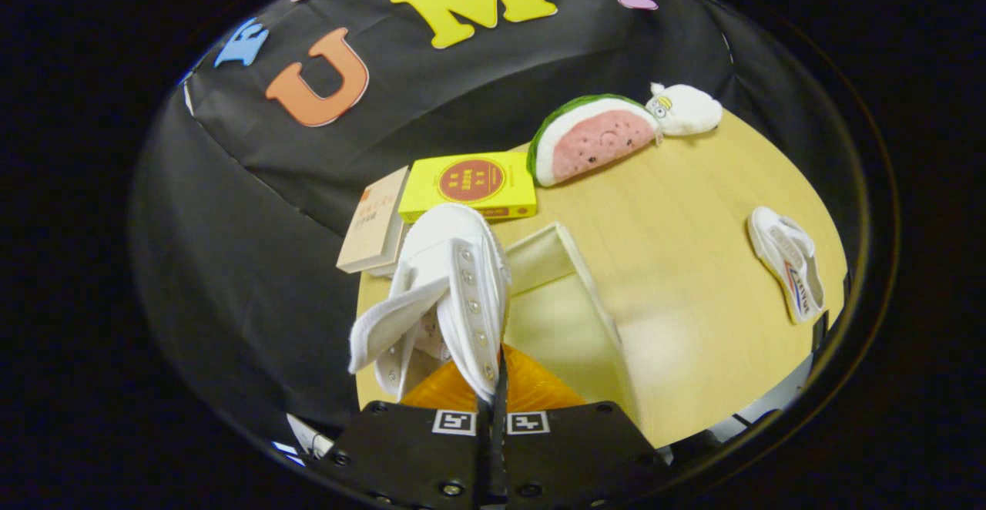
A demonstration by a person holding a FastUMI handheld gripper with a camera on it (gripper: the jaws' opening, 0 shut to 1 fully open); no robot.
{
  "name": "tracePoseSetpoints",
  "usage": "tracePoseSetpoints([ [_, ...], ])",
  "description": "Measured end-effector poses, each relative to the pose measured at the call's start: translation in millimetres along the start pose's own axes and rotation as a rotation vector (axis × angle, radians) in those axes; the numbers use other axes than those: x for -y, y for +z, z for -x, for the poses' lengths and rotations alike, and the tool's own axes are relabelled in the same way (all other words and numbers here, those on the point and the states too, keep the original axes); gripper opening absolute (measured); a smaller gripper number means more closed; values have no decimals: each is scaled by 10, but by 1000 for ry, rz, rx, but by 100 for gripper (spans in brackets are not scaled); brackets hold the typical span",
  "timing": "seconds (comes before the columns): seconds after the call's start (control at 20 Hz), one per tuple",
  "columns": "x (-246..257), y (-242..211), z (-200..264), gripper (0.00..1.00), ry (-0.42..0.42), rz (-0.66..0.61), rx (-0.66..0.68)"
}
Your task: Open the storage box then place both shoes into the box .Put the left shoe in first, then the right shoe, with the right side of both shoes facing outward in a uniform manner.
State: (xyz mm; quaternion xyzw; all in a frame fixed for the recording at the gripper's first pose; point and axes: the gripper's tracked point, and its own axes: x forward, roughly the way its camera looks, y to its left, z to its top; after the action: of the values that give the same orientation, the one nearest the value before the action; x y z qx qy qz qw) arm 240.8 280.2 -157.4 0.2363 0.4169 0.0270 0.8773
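Closed on the eyelet flap of a white shoe, the gripper carries it toe away from the camera, just above the open box; I judge this grip leaves the sole free to go down inside. Something orange lies under the shoe. To the left the tabletop ends close. The second shoe lies on its side well apart to the right, with bare wood between. Two books and a plush melon stand beyond the box.
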Motion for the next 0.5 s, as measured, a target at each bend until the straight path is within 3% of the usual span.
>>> tracePoseSetpoints([
  [0.5,38,-317,-414,0,-62,23,-26],
])
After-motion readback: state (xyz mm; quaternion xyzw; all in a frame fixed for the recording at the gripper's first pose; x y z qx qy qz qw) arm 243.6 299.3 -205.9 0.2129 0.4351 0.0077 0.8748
